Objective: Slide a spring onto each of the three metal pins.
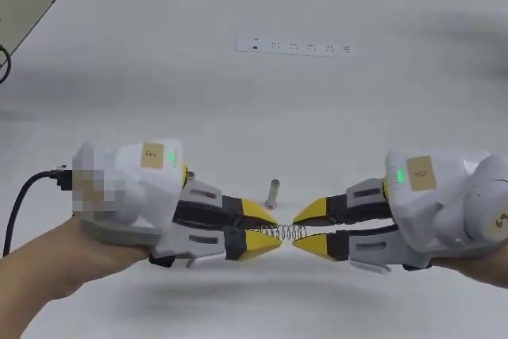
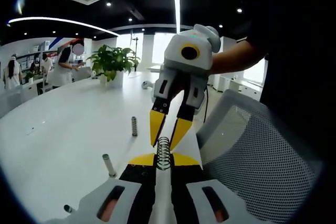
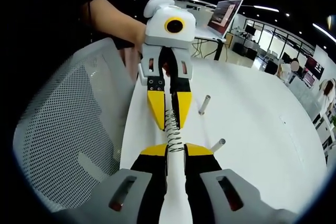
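1. The left gripper and right gripper met tip to tip, low over the table, near its front edge.
2. The spring lay roughly level between them, clear of the surface. Each gripper's jaws were pinched on one end of it.
3. A pin stood upright on the table just behind the spring, apart from it.
4. The table was white and matt. A power strip lay far across it, and a black cable trailed from the back of the left gripper.
5. In the left gripper view a plant stood at the table's far end, with people beyond it. A mesh chair stood beside the table.
6. In the right gripper view an open laptop sat on a further desk.
7. The room was an open office with a black ceiling, long strip lights and small spotlights.
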